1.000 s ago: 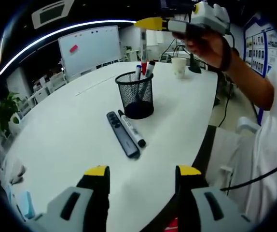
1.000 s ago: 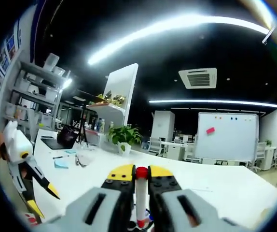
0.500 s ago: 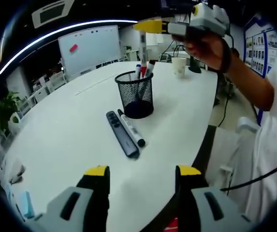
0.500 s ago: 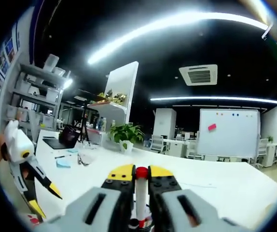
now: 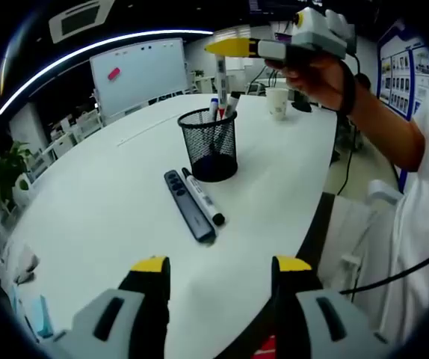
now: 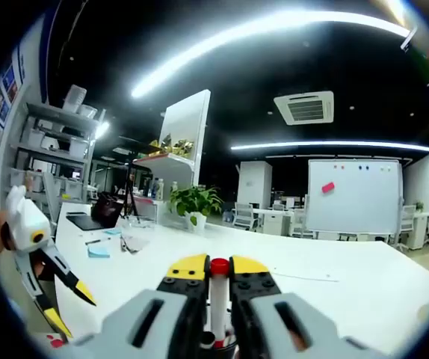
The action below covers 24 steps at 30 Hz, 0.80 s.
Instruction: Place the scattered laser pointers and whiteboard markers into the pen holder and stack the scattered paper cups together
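Right gripper (image 6: 211, 280) is clamped on a red-capped marker (image 6: 218, 299), held upright over the mesh pen holder (image 5: 213, 146), so we're mid-drop. Next: lower and let go cleanly. Left gripper (image 5: 218, 273) sits with jaws apart, holding nothing. A laser pointer (image 5: 188, 209) and another marker (image 5: 204, 199) lie just near of the holder; a paper cup (image 5: 277, 104) stands far back.

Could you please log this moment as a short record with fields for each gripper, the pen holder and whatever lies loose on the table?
right gripper: shut on a red-capped marker, held upright above the pen holder
left gripper: open, holding nothing, low over the table
pen holder: black mesh, upright, markers already standing in it
loose items: black laser pointer and whiteboard marker, side by side near the holder
paper cup: upright, far side of the table
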Each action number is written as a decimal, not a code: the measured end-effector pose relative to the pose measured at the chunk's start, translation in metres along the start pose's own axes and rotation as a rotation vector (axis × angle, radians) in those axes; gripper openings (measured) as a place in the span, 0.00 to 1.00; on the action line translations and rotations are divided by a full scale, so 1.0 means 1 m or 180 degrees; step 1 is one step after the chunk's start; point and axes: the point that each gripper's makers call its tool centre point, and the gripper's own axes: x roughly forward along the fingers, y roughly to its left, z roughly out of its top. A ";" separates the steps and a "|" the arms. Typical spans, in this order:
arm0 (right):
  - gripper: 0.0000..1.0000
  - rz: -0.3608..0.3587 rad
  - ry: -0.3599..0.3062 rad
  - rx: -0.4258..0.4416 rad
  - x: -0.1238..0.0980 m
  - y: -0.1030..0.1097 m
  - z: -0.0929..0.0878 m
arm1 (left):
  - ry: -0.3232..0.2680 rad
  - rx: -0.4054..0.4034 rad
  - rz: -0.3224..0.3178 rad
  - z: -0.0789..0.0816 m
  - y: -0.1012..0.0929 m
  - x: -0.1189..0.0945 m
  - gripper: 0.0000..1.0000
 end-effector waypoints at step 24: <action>0.11 0.0000 0.0167 0.0023 -0.003 -0.002 -0.014 | -0.0016 0.0025 -0.0016 0.002 -0.002 0.000 0.55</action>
